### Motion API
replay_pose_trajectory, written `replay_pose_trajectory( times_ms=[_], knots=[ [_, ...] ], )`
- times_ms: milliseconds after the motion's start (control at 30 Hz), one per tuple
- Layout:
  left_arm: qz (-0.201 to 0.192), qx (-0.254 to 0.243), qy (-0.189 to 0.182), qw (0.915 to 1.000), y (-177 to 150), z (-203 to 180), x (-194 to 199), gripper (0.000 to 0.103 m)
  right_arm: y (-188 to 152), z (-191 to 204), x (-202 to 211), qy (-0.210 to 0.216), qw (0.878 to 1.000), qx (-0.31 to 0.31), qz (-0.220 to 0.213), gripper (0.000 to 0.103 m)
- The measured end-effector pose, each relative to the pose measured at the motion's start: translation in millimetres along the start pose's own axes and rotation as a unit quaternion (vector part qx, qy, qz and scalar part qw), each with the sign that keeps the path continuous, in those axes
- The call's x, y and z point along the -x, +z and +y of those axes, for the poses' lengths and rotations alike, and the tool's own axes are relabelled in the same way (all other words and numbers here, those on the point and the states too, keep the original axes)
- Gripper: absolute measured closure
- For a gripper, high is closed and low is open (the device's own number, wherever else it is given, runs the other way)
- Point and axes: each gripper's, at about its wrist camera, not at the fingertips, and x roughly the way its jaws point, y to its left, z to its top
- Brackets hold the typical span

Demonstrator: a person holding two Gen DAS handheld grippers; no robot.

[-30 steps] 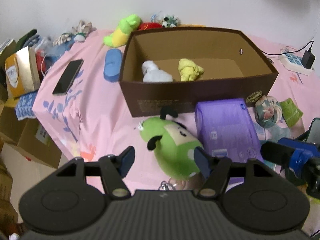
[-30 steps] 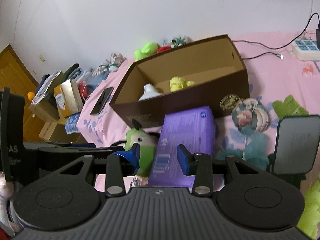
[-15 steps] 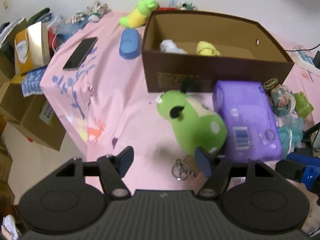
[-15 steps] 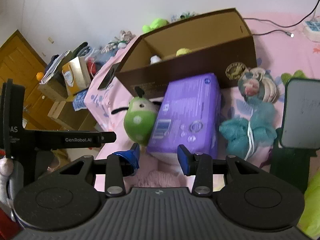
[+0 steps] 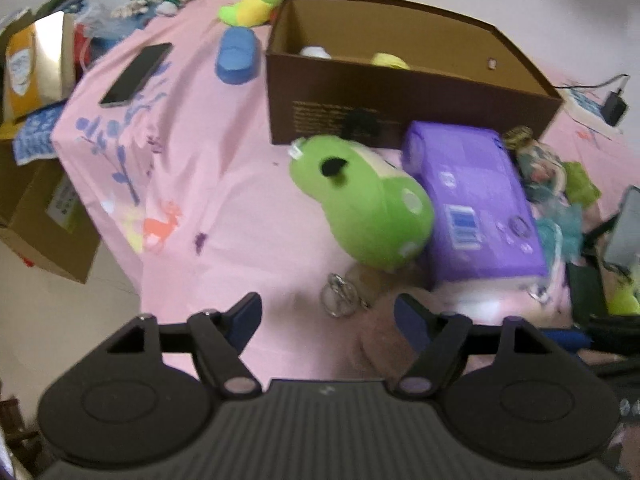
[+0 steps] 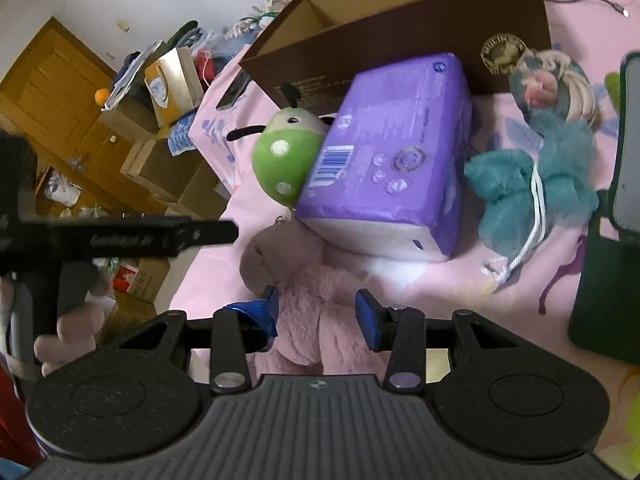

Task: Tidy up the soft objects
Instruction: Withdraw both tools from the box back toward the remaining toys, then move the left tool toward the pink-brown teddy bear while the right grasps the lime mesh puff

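A brown cardboard box (image 5: 400, 92) stands on the pink bed with a white soft thing (image 5: 316, 51) and a yellow one (image 5: 390, 60) inside. In front of it lie a green plush (image 5: 368, 208) and a purple pack (image 5: 476, 208). My left gripper (image 5: 326, 314) hovers over the sheet near a keyring (image 5: 340, 300); its jaws are opening and hold nothing. A pink plush (image 6: 304, 292) lies at the bed's near edge. My right gripper (image 6: 316, 312) is open just above it, with the plush between its fingers but not pinched.
A teal bath pouf (image 6: 532, 184) and a floral round cushion (image 6: 552, 80) lie right of the purple pack. A phone (image 5: 136, 74), a blue pad (image 5: 236, 56) and a yellow-green plush (image 5: 256, 4) sit left of the box. Cardboard boxes (image 5: 40, 216) stand beside the bed.
Both grippers have sunk toward the bed and tilted further down. The pink plush has come in between the right fingers. The left jaws stand wider apart.
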Motion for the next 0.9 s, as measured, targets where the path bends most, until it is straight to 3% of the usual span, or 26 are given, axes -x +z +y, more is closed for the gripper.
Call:
replay_pose_trajectory(
  times_ms=[133, 500, 900],
  knots=[
    [-0.003, -0.010, -0.026, 0.9996, -15, -3, 3, 0.010, 1, -9, 2, 0.001, 1.000, -0.020, 0.005, 0.077],
    [0.019, -0.030, -0.111, 0.9932, -40, -27, -2, 0.010, -1, -30, 18, -0.018, 0.998, -0.052, -0.005, 0.076],
    [0.068, -0.014, -0.142, 0.9875, -44, -47, -38, 0.010, -14, -39, 40, -0.028, 0.997, -0.065, -0.010, 0.076]
  ],
)
